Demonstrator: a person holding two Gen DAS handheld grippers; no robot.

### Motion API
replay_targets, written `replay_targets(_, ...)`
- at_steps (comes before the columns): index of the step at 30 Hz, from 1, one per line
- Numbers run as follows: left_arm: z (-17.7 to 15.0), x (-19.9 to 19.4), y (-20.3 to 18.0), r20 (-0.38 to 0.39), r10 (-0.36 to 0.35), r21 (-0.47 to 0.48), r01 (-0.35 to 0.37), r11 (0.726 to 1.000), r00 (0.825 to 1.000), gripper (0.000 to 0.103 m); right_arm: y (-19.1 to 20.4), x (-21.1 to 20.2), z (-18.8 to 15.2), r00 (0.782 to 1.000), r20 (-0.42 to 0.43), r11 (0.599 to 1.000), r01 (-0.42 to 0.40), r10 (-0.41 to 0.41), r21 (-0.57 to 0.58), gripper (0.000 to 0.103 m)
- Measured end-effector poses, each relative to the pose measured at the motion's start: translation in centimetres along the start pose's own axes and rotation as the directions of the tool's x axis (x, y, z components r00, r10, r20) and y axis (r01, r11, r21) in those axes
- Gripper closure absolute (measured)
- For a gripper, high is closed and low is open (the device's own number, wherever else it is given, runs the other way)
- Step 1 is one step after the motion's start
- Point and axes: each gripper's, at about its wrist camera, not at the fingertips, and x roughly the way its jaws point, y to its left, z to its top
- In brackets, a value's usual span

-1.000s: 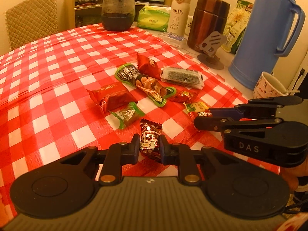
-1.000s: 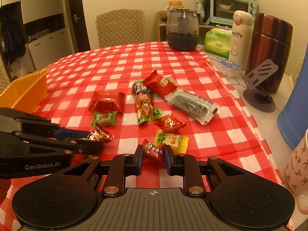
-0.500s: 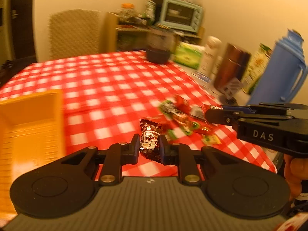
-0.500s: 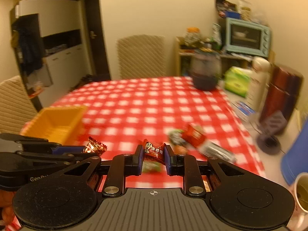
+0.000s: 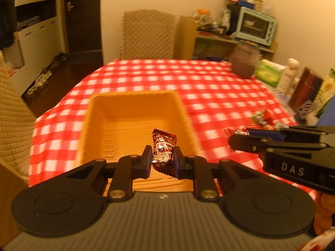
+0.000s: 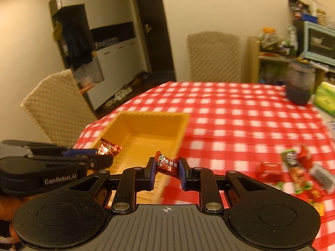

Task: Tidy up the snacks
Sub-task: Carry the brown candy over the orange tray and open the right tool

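Over the yellow tray (image 5: pixel 134 113), both grippers are holding sweets, so the tray is the spot to watch. It is sitting on the red checked tablecloth (image 5: pixel 209 87), near the table's left edge, and it is looking empty inside.

Just above the near part of the tray, the left gripper (image 5: pixel 162 160) is squeezing shut on a dark brown candy (image 5: pixel 163 148). Its jaws are almost fully closed, and the wrapper is standing up between them.

Beside the tray's right wall, the right gripper (image 6: pixel 166 167) is pinching a small red candy (image 6: pixel 166 164) the same tight way. In the right wrist view this candy is hanging over the tray's near right wall, not clearly over the middle.

Far to the right of the tray, the pile of other snacks (image 6: pixel 293 167) is waiting on the cloth.

Here is what is worrying me. If the right gripper is letting go now, I think the red candy is landing on the wall or sliding out onto the cloth. The two grippers are also close together, so they may be bumping and knocking a candy loose. The tray is looking light too, so a poke on its wall may be pushing it toward the table edge.
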Motion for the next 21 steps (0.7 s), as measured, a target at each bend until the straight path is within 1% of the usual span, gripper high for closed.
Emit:
replay_targets(5, -0.8, 0.7, 3.0, -0.034, 0.013, -0.034, -0.014, 0.999, 0.999, 0.084, 2.0, 3.2, -0.2, 0.998, -0.056, 1.0, -0.025, 0.025, -0.004, 0.08)
replay_targets(11, -1.1, 1.9, 4.4, -0.055, 0.011, -0.066, -0.015, 0.998, 0.998, 0.084, 2.6, 5.3, -0.5, 0.996, -0.091, 1.0, -0.025, 0.024, -0.011, 0.08)
replay_targets(12, -1.2, 1.9, 4.6, -0.054, 0.017, -0.07, -0.02, 0.997, 0.998, 0.084, 2.6, 5.6, -0.5, 0.995, -0.095, 1.0, -0.023, 0.022, -0.012, 0.08)
replay_targets(14, -1.3, 2.1, 4.8, -0.056, 0.024, -0.076, -0.028, 0.997, 0.998, 0.08, 2.8, 6.1, -0.6, 0.995, -0.101, 1.0, -0.022, 0.02, -0.015, 0.08)
replay_targets(21, -1.5, 1.2, 5.9, -0.034, 0.039, -0.102, -0.043, 0.994, 0.999, 0.08, 3.0, 6.5, -0.7, 0.994, -0.108, 1.0, -0.026, 0.025, -0.013, 0.08)
